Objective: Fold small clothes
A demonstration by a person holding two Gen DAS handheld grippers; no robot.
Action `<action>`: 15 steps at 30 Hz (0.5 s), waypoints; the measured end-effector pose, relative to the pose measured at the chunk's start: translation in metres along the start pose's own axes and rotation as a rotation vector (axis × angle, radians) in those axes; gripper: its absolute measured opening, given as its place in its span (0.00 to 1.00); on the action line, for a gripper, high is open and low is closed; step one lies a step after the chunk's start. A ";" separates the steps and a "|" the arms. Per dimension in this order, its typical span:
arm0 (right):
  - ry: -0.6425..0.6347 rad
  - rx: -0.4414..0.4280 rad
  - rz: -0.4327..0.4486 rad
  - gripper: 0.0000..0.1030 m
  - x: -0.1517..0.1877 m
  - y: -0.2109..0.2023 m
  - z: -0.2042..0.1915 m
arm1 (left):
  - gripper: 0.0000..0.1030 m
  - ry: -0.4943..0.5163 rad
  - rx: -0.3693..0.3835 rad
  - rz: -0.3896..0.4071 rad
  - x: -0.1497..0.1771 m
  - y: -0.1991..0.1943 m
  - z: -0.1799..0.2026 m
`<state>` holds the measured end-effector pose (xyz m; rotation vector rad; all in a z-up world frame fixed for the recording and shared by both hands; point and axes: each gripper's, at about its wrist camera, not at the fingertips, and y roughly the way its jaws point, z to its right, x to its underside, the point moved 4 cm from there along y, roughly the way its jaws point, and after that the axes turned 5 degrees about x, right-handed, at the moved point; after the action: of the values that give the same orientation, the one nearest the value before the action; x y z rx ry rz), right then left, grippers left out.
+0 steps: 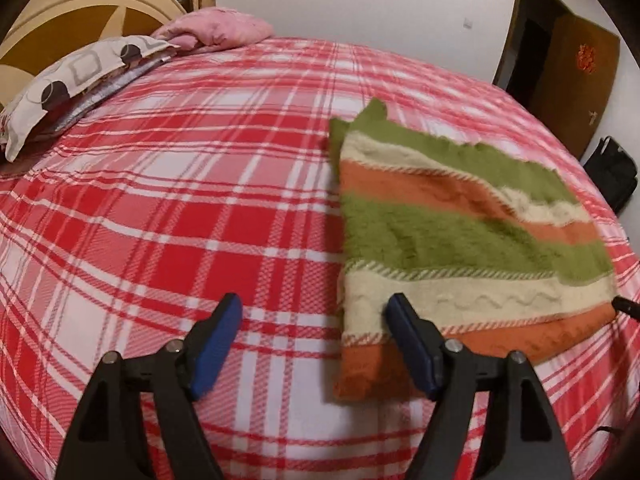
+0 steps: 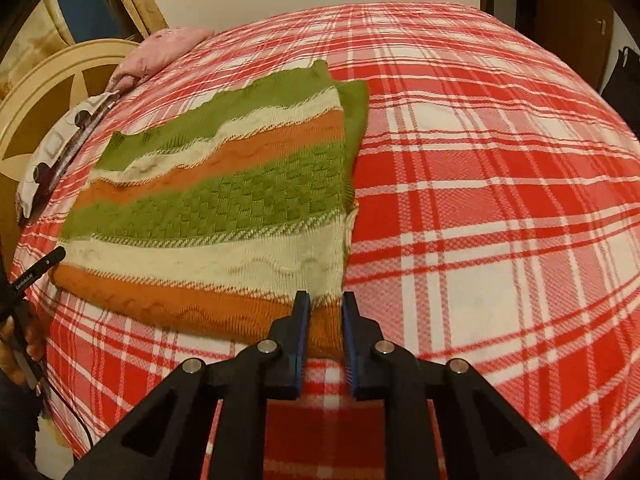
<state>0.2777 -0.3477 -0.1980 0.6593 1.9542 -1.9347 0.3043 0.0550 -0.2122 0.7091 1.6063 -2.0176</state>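
Red-and-white plaid covers the bed point(image 1: 168, 208), and on it lies the striped knit garment point(image 1: 452, 216), folded flat in bands of green, cream and orange. It sits toward the near edge of the bed, with its orange hem band closest to you.

Your left gripper point(image 1: 314, 310) hangs over the garment's near left corner with its jaws wide apart. One blue pad point(image 1: 404, 328) is above the cream and orange bands, though contact cannot be judged; the other pad stands over bare plaid, clear of the knit. Nothing is pinched between them.

Your right gripper point(image 2: 326, 304) is at the garment's near right corner with its jaws drawn narrow. The orange hem band shows in the slim gap between the blue pads point(image 2: 302, 320), which appear to press on that corner.

At the far left corner of the bed rest a patterned pillow point(image 1: 68, 80) and a pink bundle of cloth point(image 1: 220, 28), well apart from the garment. In the right wrist view, your hand point(image 2: 20, 336) shows at the left margin beside the other gripper's finger.
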 end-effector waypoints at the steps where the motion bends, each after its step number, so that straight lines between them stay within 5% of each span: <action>1: 0.004 0.060 0.045 0.17 -0.006 -0.012 0.000 | 0.75 -0.004 -0.003 0.018 -0.002 -0.004 -0.001; 3: -0.001 0.111 0.129 0.31 -0.017 -0.032 -0.008 | 0.81 -0.010 -0.008 0.058 -0.009 -0.012 0.000; 5: 0.002 0.040 0.201 0.67 -0.030 -0.047 -0.033 | 0.88 -0.006 -0.007 0.058 -0.013 -0.009 0.004; 9: -0.107 -0.060 0.211 0.69 -0.039 -0.035 -0.091 | 0.87 0.018 -0.068 -0.012 -0.006 0.010 0.008; 15: -0.114 -0.018 0.049 0.65 -0.009 0.026 -0.110 | 0.89 0.062 -0.075 -0.060 0.015 0.014 0.006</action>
<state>0.3094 -0.2394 -0.2113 0.5736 1.8668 -1.8806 0.3012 0.0462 -0.2307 0.7094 1.7489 -1.9833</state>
